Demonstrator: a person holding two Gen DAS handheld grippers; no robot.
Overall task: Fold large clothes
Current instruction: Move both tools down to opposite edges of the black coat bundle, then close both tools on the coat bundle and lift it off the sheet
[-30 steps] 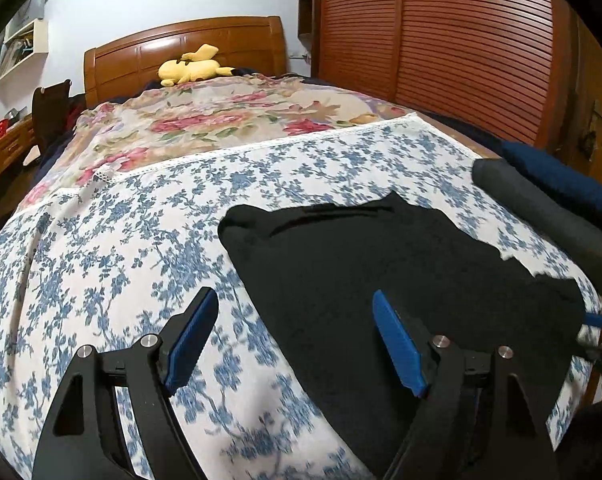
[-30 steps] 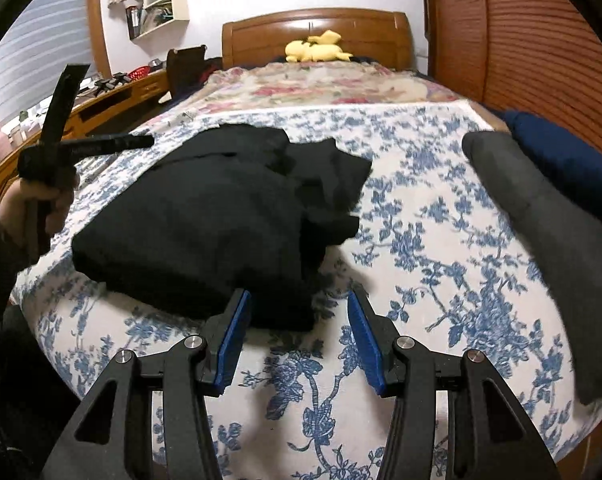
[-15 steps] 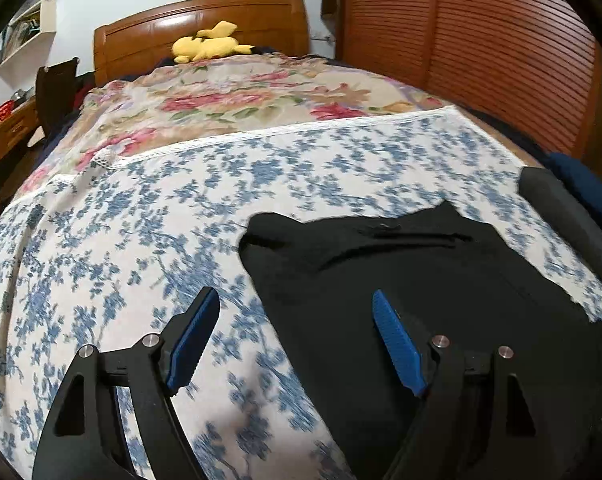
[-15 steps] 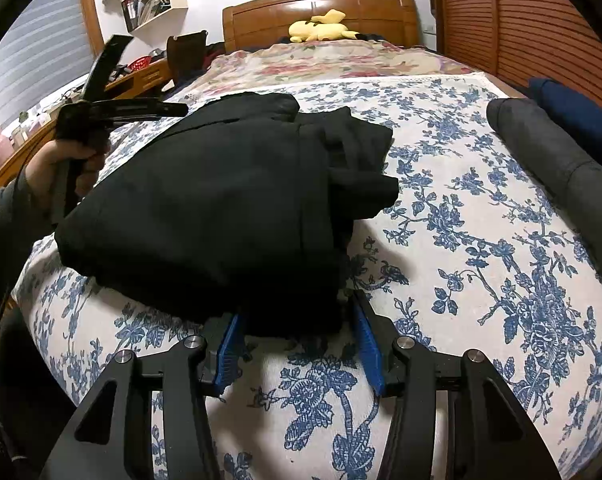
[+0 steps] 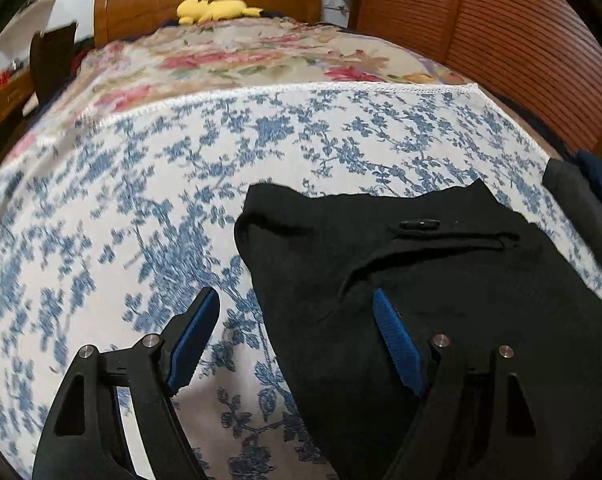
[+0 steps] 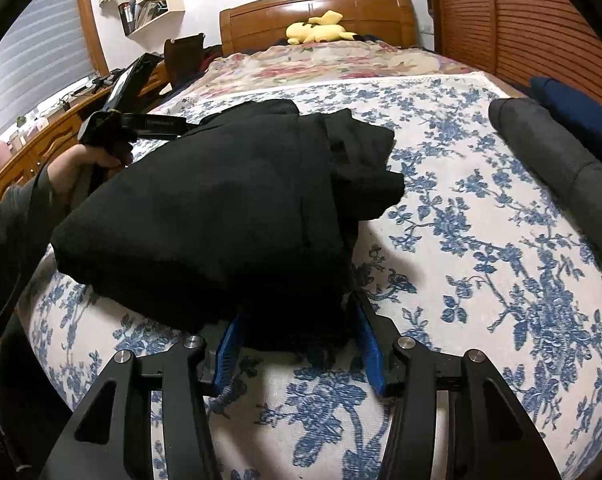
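Your black clothes point(image 6: 229, 216) lie in a folded heap on the bed point(image 6: 481, 240), close to its near edge. Your right tongs point(image 6: 297, 344) sit at that edge with the heap's corner between the blue pads, but you cannot tell if they pinch it. Your left tongs point(image 5: 297, 340) are wide apart, holding nothing, over the far side of the heap.

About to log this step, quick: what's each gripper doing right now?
Left gripper: open, holding nothing, over the black garment edge.
Right gripper: garment's near edge between its jaws; grip cannot be told.
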